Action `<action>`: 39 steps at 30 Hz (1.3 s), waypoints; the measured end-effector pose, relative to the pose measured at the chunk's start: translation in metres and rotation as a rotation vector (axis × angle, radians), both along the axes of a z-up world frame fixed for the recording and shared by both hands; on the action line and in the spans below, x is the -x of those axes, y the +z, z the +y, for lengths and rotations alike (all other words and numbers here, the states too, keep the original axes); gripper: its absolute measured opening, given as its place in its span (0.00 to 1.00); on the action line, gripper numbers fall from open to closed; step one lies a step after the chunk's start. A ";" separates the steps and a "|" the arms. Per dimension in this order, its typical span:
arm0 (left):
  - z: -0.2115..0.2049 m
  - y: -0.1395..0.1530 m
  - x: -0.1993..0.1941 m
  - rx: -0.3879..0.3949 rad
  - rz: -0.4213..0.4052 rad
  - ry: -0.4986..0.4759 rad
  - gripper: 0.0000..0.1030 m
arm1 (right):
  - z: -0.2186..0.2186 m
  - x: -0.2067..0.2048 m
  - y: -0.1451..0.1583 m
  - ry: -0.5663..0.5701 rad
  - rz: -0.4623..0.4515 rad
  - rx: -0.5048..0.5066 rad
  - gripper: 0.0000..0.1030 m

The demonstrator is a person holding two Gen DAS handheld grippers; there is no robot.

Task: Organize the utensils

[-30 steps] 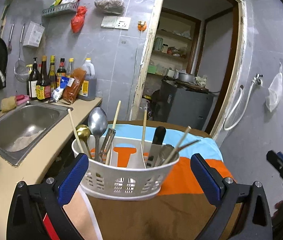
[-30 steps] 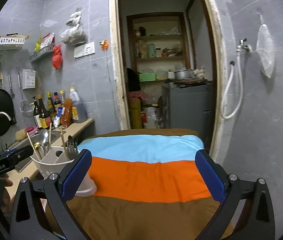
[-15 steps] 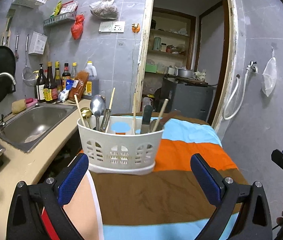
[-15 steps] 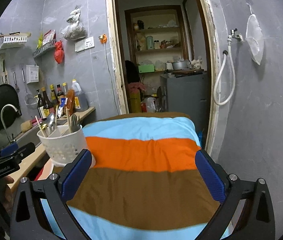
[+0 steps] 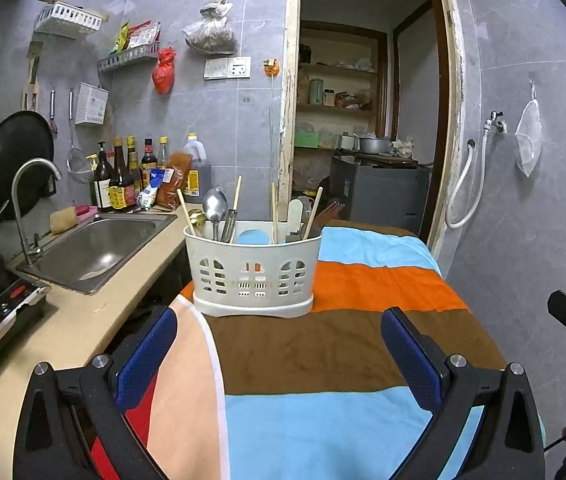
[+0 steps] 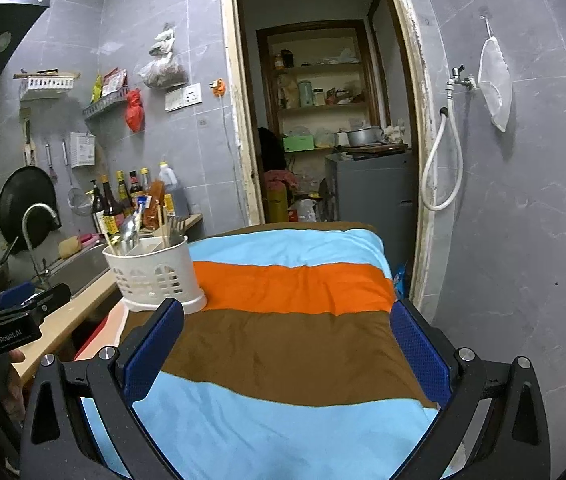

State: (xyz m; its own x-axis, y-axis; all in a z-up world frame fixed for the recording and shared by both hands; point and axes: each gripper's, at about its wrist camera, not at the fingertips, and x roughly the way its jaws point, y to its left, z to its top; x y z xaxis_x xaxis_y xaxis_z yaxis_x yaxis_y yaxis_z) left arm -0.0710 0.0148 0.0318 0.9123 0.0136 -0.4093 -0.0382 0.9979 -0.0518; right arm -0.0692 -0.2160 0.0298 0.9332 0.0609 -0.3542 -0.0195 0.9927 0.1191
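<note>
A white caddy (image 5: 254, 270) is seen standing upright on the striped cloth (image 5: 323, 356) that covers the surface, at the cloth's left edge where the orange band meets the brown one. Utensils are held upright in it: a steel spoon (image 5: 215, 210), a small gold spoon (image 5: 197, 218) and chopsticks (image 5: 236, 200) in the left part, a pale-handled tool (image 5: 294, 216) and more sticks in the right part. Whether the parts are separated by a wall cannot be told.

The left gripper (image 5: 279, 356) is held over the brown band, short of the caddy, its blue fingers (image 5: 145, 354) spread wide with nothing between them. The right gripper (image 6: 287, 356) is held over the middle of the cloth, its fingers (image 6: 419, 354) likewise spread wide and empty; the caddy (image 6: 155, 276) lies ahead and to its left.

A sink (image 5: 99, 248) with a tap (image 5: 23, 204) is set in the counter beside the cloth, and bottles (image 5: 123, 178) are lined up against the wall behind it.
</note>
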 end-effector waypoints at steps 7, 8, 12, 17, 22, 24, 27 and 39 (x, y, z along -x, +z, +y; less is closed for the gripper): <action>-0.001 0.000 0.009 0.001 -0.008 0.015 0.99 | -0.003 0.006 -0.002 0.008 -0.013 -0.005 0.99; -0.001 0.000 0.010 0.003 -0.012 0.018 0.99 | -0.003 0.007 -0.002 0.008 -0.018 -0.004 0.99; -0.003 0.001 0.011 0.009 -0.017 0.023 0.99 | -0.003 0.009 0.000 0.014 -0.025 -0.001 0.99; -0.004 0.003 0.013 0.012 -0.028 0.027 0.99 | -0.003 0.010 0.000 0.015 -0.026 0.000 0.99; -0.004 0.003 0.013 0.009 -0.029 0.027 0.99 | -0.003 0.010 0.000 0.017 -0.026 -0.001 0.99; -0.004 0.003 0.013 0.008 -0.030 0.027 0.99 | -0.003 0.010 0.001 0.017 -0.025 -0.002 0.99; -0.004 0.004 0.013 0.006 -0.030 0.028 0.99 | -0.003 0.010 0.001 0.017 -0.027 -0.001 0.99; -0.004 0.005 0.013 0.010 -0.030 0.026 0.99 | -0.001 0.011 0.000 0.015 -0.024 -0.001 0.99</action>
